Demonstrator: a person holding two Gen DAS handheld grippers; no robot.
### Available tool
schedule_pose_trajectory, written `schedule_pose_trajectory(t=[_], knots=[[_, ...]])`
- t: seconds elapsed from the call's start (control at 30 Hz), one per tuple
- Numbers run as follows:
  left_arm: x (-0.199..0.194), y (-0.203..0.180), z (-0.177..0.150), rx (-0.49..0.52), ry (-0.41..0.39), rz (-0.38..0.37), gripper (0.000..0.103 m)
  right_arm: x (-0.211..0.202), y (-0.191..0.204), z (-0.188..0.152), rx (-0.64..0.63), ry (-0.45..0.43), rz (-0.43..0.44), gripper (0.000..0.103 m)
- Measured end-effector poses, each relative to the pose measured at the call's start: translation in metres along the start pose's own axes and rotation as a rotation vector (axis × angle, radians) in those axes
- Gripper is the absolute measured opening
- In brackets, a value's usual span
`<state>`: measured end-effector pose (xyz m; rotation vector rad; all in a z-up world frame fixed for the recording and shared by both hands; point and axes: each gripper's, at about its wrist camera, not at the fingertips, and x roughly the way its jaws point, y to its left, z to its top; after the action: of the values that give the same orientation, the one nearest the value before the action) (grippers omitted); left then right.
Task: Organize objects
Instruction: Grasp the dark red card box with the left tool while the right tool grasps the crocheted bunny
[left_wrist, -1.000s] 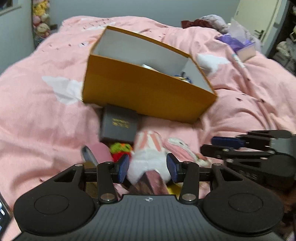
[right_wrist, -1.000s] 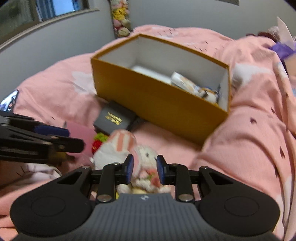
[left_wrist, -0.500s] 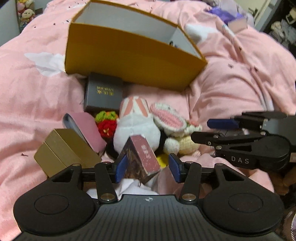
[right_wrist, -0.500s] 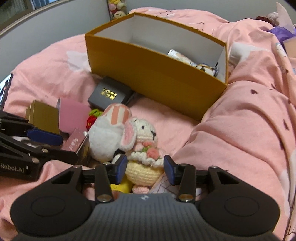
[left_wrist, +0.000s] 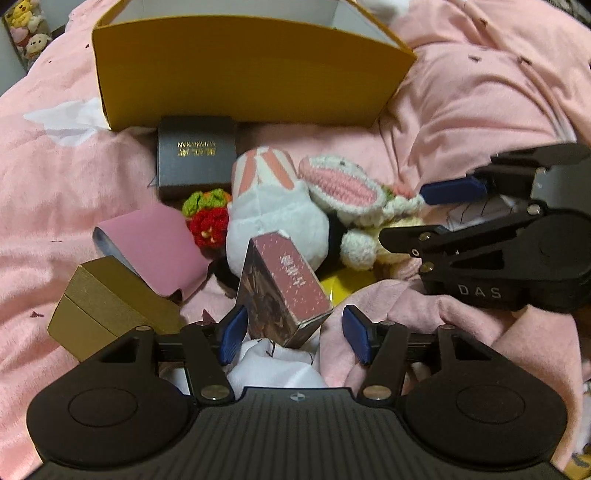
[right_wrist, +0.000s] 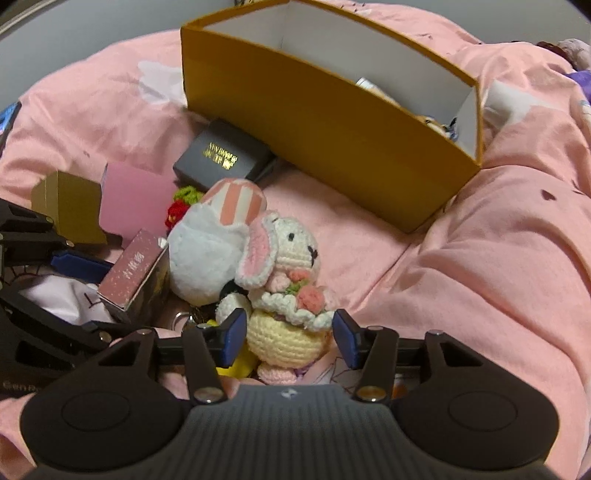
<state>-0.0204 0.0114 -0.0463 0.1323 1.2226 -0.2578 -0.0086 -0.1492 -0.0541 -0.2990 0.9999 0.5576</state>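
My left gripper (left_wrist: 294, 336) points down over a tilted maroon carton (left_wrist: 282, 288). Its jaws are opening; the carton stands between them and the right pad is clear of it. My right gripper (right_wrist: 290, 341) straddles a crochet bunny in a yellow dress (right_wrist: 288, 295). Its jaws are opening too, and neither pad presses on the bunny. A white plush rabbit with striped ears (left_wrist: 273, 214) lies between the two. Behind the pile stands an open orange box (right_wrist: 332, 122) with a few items in its far end.
A dark grey box with gold lettering (left_wrist: 195, 158) leans against the orange box (left_wrist: 240, 74). A pink pouch (left_wrist: 151, 243), a gold box (left_wrist: 99, 302) and a red-and-green crochet piece (left_wrist: 208, 218) lie at the left. Rumpled pink bedding (right_wrist: 498, 258) rises at the right.
Both grippers have tipped downward and sunk toward the pile, and both pairs of jaws have widened. The maroon carton and the crochet bunny now sit between the pads.
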Motion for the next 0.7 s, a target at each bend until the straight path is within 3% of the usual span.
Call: schedule_pose_trajectory(t=[0.07, 0.27, 0.5, 0.7], knots=[[0.003, 0.002, 0.000, -0.008, 0.013, -0.005, 0.066, 0.005, 0.001, 0.001, -0.005, 0.016, -0.001, 0.060], [0.002, 0.011, 0.000, -0.049, -0.004, -0.030, 0.044, 0.017, -0.009, 0.002, 0.048, 0.034, 0.039, 0.066], [-0.006, 0.024, 0.001, -0.115, -0.068, 0.005, 0.029, 0.028, -0.019, 0.004, 0.114, 0.045, 0.099, 0.068], [0.005, 0.026, 0.002, -0.101, -0.076, 0.049, 0.027, 0.028, -0.024, 0.005, 0.165, 0.030, 0.126, 0.067]])
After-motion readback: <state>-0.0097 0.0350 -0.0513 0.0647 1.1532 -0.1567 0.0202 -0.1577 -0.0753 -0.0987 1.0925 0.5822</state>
